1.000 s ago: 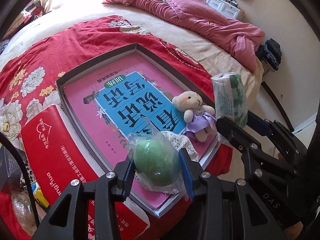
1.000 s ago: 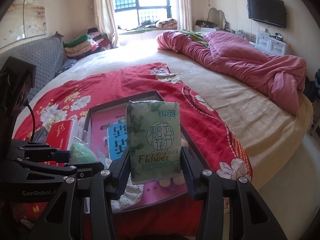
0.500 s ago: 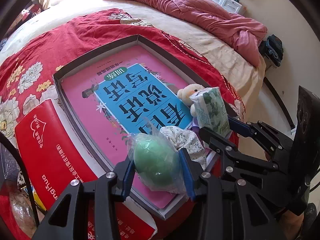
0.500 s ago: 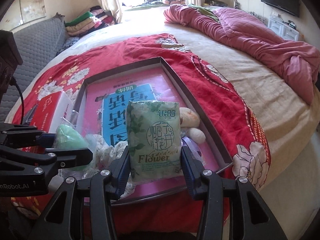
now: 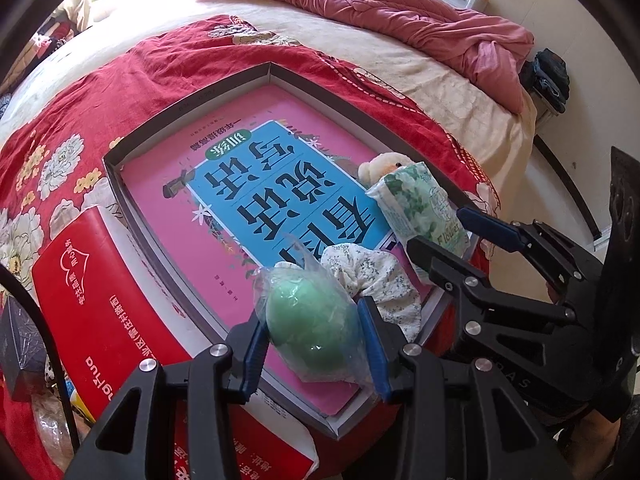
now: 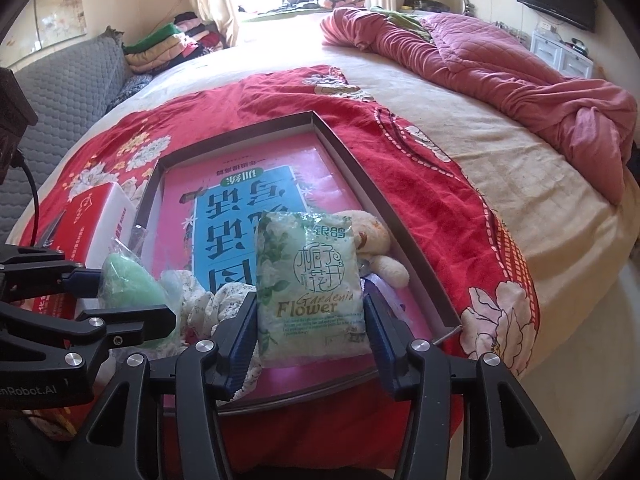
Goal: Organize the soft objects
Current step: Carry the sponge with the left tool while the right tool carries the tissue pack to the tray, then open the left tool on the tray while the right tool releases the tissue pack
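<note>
Green ball (image 5: 310, 326): smooth, in thin crinkled clear plastic. Tissue pack (image 6: 312, 280): glossy printed plastic film. Scrunchie (image 5: 370, 280): matt floral cloth. Plush bear (image 6: 374, 246): fuzzy cream pile. Box (image 5: 188, 100): matt grey card walls, with a glossy printed pink and blue bottom. Red box (image 5: 100, 308): glossy card. Blanket (image 6: 424, 176): soft red floral cloth. Quilt (image 6: 480, 52): stitched pink fabric. Fingers (image 5: 370, 352): matt black plastic, ribbed blue pads, shiny metal screws.

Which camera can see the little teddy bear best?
The right wrist view: the teddy bear shows its face and one arm beside the tissue pack. The left wrist view shows only its head behind that pack.
</note>
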### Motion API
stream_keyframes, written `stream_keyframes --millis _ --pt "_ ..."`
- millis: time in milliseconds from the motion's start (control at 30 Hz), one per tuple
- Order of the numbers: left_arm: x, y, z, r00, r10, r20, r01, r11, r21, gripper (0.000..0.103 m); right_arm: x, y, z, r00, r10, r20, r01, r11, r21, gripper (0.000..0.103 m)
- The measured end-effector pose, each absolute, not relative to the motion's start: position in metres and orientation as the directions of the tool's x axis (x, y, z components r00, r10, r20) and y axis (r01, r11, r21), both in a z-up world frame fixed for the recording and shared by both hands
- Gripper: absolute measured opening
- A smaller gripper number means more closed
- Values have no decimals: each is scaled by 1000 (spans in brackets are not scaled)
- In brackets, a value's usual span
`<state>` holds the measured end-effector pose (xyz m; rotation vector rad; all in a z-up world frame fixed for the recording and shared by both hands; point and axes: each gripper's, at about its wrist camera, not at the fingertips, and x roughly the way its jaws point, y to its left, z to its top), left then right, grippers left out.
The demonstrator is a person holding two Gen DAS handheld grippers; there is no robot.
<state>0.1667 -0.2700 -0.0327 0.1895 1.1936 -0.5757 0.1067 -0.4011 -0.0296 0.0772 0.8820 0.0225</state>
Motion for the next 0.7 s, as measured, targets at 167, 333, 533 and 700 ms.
stream_keyframes --millis 167,333,533,700 --pt "163 -274 -34 236 -305 -923 529 837 -141 44 105 -403 -23 653 56 -755 21 996 92 62" --pt "159 -279 -35 224 -305 -926 548 825 -139 49 102 -412 -19 668 32 -743 63 993 99 63" --pt "157 -279 -34 217 -327 -920 547 821 -163 58 99 -421 -11 686 10 -728 107 988 114 65" --pt "157 -275 -31 231 -328 -916 540 826 -160 63 98 -425 -9 692 5 -722 125 984 126 68"
